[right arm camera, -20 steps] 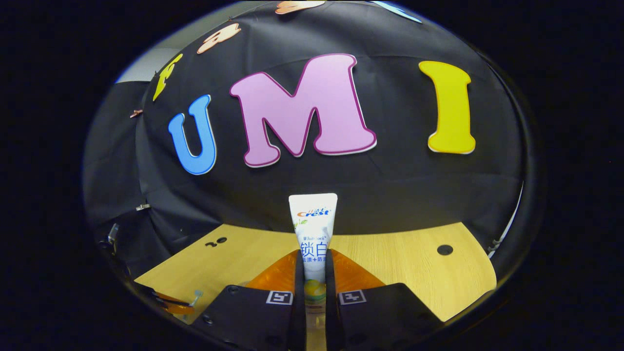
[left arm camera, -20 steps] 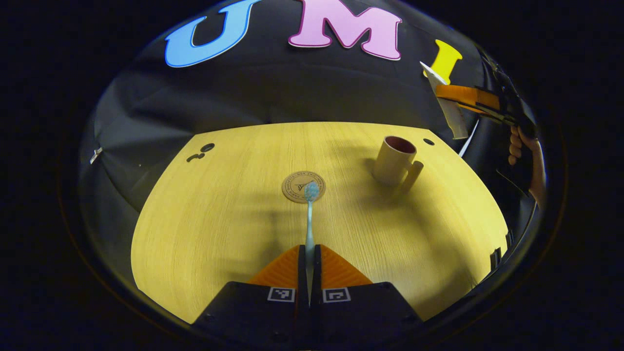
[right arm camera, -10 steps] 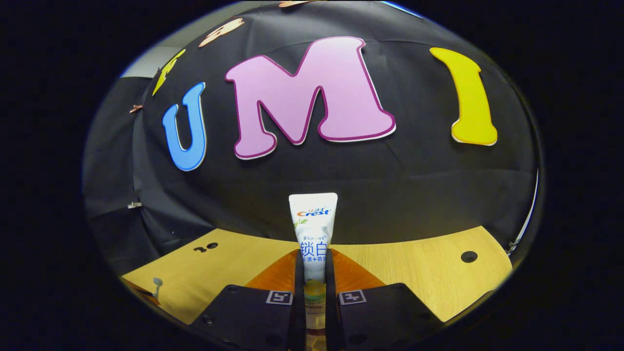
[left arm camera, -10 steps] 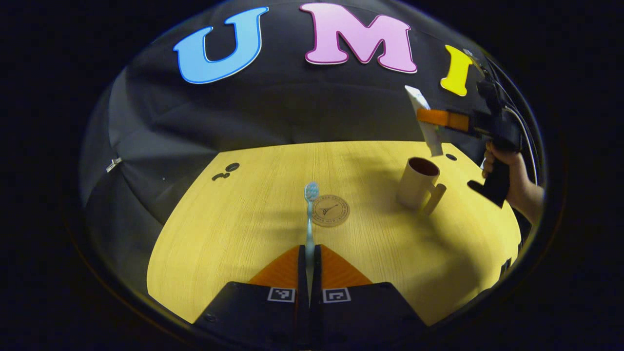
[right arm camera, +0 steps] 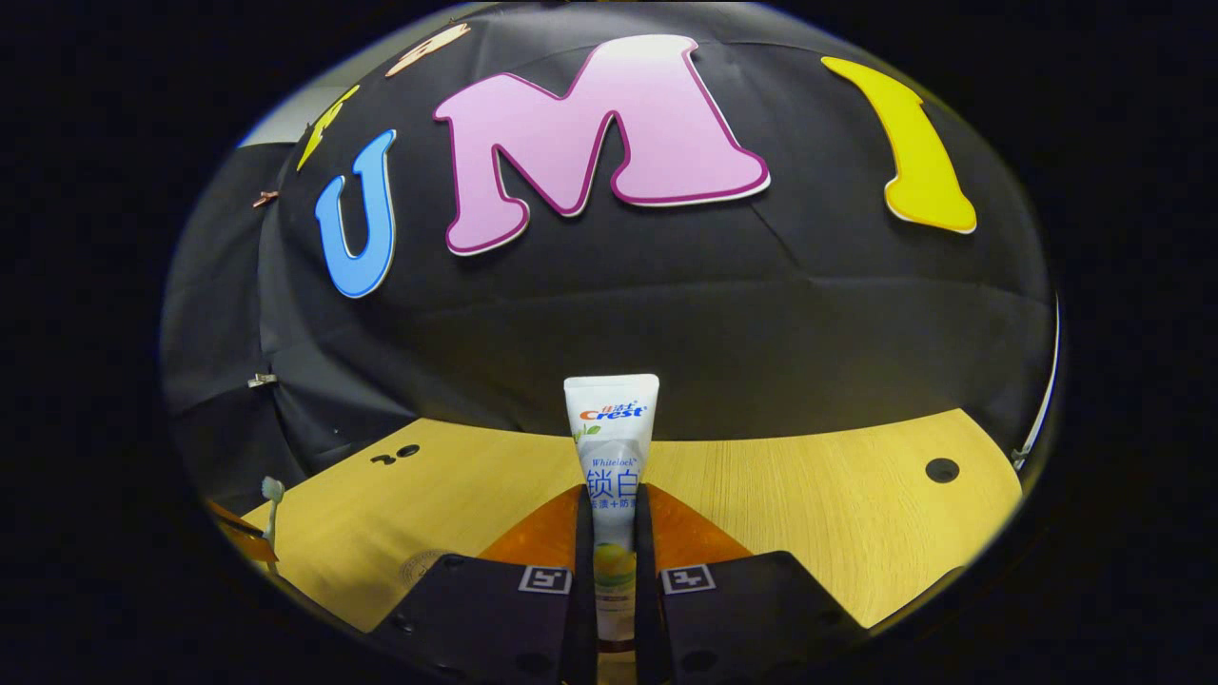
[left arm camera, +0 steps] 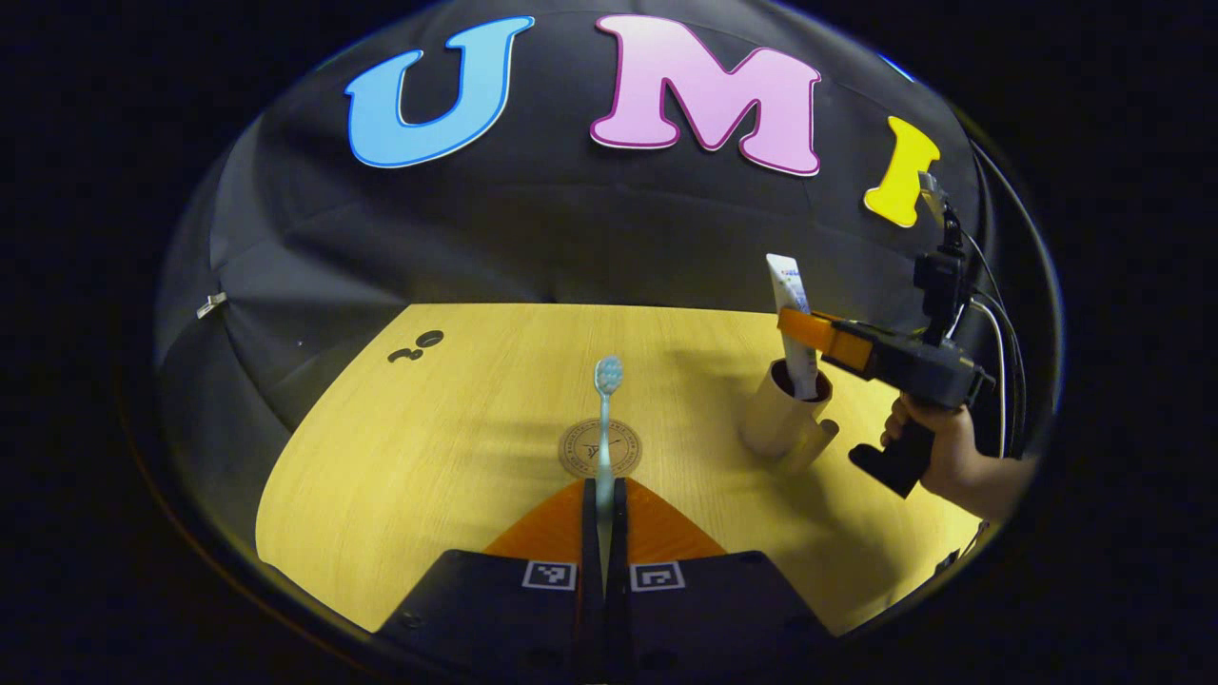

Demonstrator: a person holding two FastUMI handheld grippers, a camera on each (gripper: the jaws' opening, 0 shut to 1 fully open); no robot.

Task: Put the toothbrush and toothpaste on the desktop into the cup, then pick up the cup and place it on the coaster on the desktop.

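Note:
My left gripper is shut on a light blue toothbrush, whose bristle head points forward above the round brown coaster. To the right stands a beige cup with its handle toward me. The right gripper, held by a hand, is shut on a white toothpaste tube whose lower end dips into the cup's mouth. In the right gripper view, the right gripper pinches the upright toothpaste tube between both fingers. The toothbrush head shows at the far left.
The wooden desktop has a cable hole at back left and another at back right. Black cloth walls close in behind the table. Cables trail from the right gripper.
The right gripper came down and left, bringing the toothpaste from above the cup into its mouth. My left gripper with the toothbrush shifted so the coaster now lies right under the brush.

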